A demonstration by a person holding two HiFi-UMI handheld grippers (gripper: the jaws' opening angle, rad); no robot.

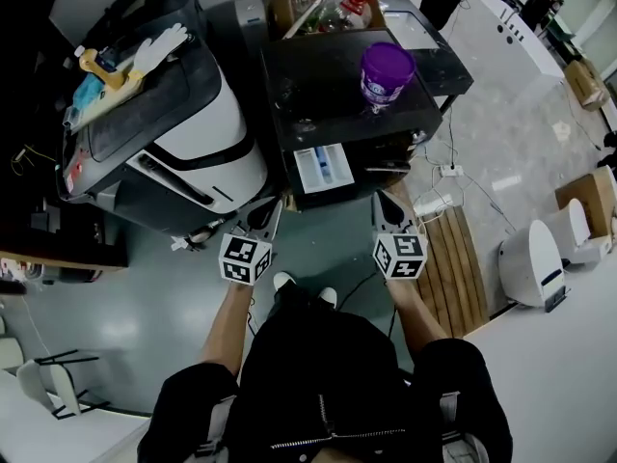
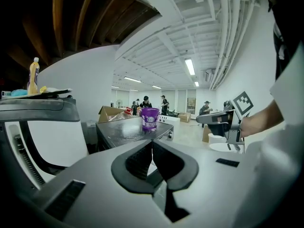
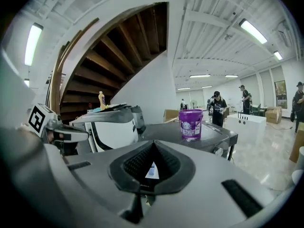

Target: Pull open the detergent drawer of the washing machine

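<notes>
While left gripper (image 1: 268,212) hangs closed and empty, detergent drawer (image 1: 323,169) juts from washing machine (image 1: 328,85), long axis toward the person, just ahead between both grippers. Right gripper (image 1: 386,205) is likewise closed and empty, about equally near.

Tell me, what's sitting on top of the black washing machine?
A purple tub stands on the washing machine. Its lid is on, so what is inside the tub cannot be seen.

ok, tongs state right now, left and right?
Left tongs: closed, holding nothing.
Right tongs: closed, holding nothing.
</notes>
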